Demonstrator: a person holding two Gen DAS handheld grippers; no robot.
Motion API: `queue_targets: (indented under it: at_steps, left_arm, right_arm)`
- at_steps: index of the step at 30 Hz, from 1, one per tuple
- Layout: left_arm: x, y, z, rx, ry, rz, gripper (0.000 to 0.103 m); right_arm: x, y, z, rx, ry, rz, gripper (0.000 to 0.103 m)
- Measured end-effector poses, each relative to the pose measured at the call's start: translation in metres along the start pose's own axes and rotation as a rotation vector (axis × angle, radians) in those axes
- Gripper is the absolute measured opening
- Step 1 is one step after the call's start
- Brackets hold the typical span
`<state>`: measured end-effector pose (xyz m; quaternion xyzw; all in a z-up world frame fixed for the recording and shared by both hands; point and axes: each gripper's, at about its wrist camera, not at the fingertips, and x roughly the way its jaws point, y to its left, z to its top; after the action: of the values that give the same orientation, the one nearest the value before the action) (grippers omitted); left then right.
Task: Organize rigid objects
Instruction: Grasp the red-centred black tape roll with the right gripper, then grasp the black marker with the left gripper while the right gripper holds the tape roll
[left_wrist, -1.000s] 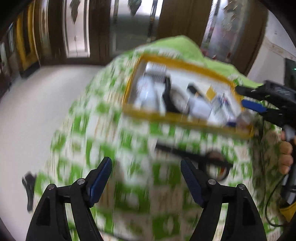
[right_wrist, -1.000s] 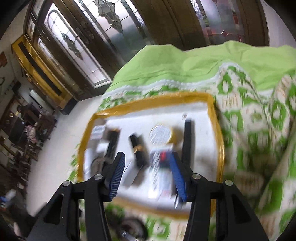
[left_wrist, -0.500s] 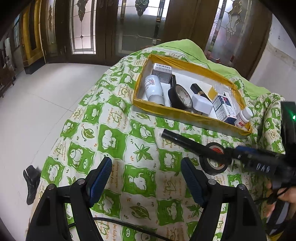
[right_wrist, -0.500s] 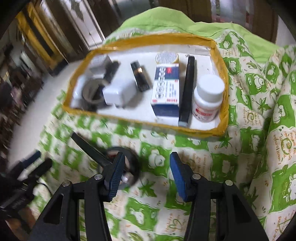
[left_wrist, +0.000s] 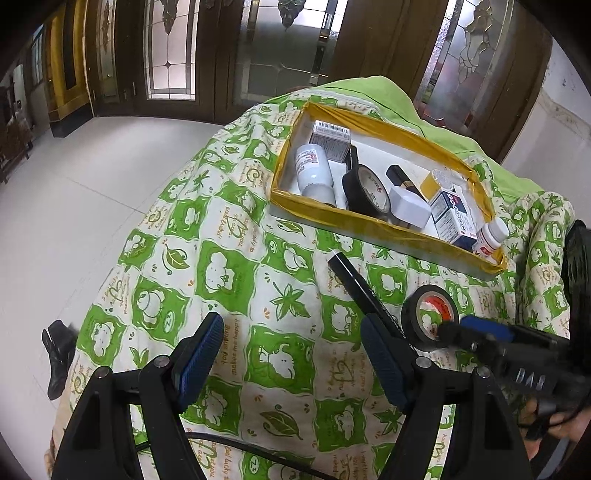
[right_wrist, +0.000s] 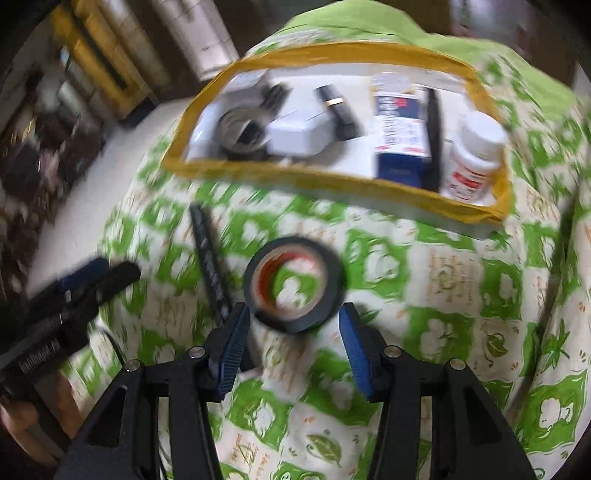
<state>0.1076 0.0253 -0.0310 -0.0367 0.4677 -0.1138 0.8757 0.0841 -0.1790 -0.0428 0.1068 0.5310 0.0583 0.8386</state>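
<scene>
While the right gripper (right_wrist: 293, 345) hangs over the quilt (right_wrist: 461, 295), its jaws stand apart and grip nothing. Black tape roll (right_wrist: 294, 283) lies flat on the cloth just ahead of the blue pads (right_wrist: 352, 345), centred on the gap between them, not touching either as far as the blurred right wrist view shows. Roll's near edge sits about level with the fingertips. Black marker (right_wrist: 210, 264) lies on the quilt just left of the roll, its near end running down behind the left pad.

Left gripper (left_wrist: 291, 360): jaws released, wide, nothing between them but bare green-and-white quilt. From that view the marker (left_wrist: 364, 295) runs diagonally ahead, its lower end hidden behind the right-hand pad; contact cannot be told. Tape roll (left_wrist: 430, 317) sits beyond and to the right of those jaws, with the right gripper's tips (left_wrist: 476, 334) at its near rim.

Yellow-edged tray (left_wrist: 369, 225) lies farther ahead of both jaw pairs, well clear of them. Inside it:
- white bottle on its side (left_wrist: 314, 168)
- grey carton (left_wrist: 330, 138)
- second tape roll (left_wrist: 365, 190)
- white box (left_wrist: 410, 206)
- dark tube (left_wrist: 404, 179)
- blue-and-white carton (left_wrist: 452, 218)
- small white pill bottle (left_wrist: 489, 238) at the right end
- black pen (right_wrist: 432, 136), next to that bottle

A cable (left_wrist: 258, 456) crosses the quilt below the left jaws.
</scene>
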Motion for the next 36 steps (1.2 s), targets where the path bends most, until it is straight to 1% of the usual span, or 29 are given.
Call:
queue_targets:
  at_steps: [2,4,6,8,9,10,11,15,17,19,20,22,25,28,29,32,36]
  left_arm:
    - [0.001,-0.003,-0.001,0.012,0.005,0.003,0.08]
    - [0.002,-0.007,-0.002,0.029,0.005,0.006,0.08]
    - [0.003,-0.014,-0.005,0.059,0.005,0.017,0.08]
    - [0.005,-0.019,-0.006,0.081,0.008,0.024,0.08]
    - [0.006,-0.022,-0.007,0.096,0.012,0.03,0.08]
    - [0.007,-0.024,-0.008,0.102,0.014,0.033,0.08]
    - [0.008,-0.026,-0.009,0.112,0.016,0.036,0.08]
    - [0.009,-0.032,-0.011,0.134,0.021,0.038,0.08]
    - [0.01,-0.038,-0.013,0.149,0.025,0.04,0.08]
    - [0.014,-0.048,-0.015,0.187,0.035,0.067,0.08]
    - [0.018,-0.057,-0.016,0.204,0.049,0.074,0.08]
    - [0.023,-0.068,-0.016,0.206,0.068,0.065,0.08]
    - [0.035,-0.084,-0.013,0.183,0.095,0.086,0.08]
    - [0.046,-0.092,-0.012,0.145,0.117,0.092,0.08]
    - [0.049,-0.093,-0.012,0.137,0.122,0.106,0.08]
    - [0.058,-0.095,-0.014,0.125,0.138,0.14,0.08]
    - [0.059,-0.096,-0.014,0.116,0.135,0.147,0.08]
  right_arm:
    - [0.004,-0.007,0.005,0.028,-0.006,0.024,0.05]
    - [0.01,-0.009,0.011,0.045,-0.006,0.042,0.053]
    - [0.016,-0.005,0.013,0.03,-0.004,0.029,0.055]
    - [0.025,0.009,0.015,-0.015,-0.001,-0.004,0.063]
    - [0.032,0.011,0.02,-0.037,0.0,-0.019,0.065]
    - [0.034,0.016,0.02,-0.061,-0.004,-0.04,0.065]
    - [0.036,0.02,0.02,-0.091,-0.012,-0.071,0.063]
    - [0.031,0.028,0.018,-0.13,-0.012,-0.145,0.062]
    - [0.021,0.022,0.015,-0.115,-0.015,-0.187,0.062]
    - [0.006,0.007,0.014,-0.057,-0.022,-0.214,0.062]
    - [-0.001,-0.001,0.015,-0.024,-0.021,-0.21,0.062]
    - [-0.019,-0.025,0.015,0.069,-0.03,-0.161,0.062]
    - [-0.034,-0.042,0.009,0.135,-0.052,-0.135,0.062]
    - [-0.04,-0.053,-0.001,0.156,-0.047,-0.125,0.062]
    - [-0.038,-0.054,-0.002,0.155,-0.038,-0.123,0.062]
    - [-0.032,-0.048,-0.005,0.156,-0.011,-0.103,0.062]
    - [-0.025,-0.047,-0.006,0.162,0.009,-0.094,0.062]
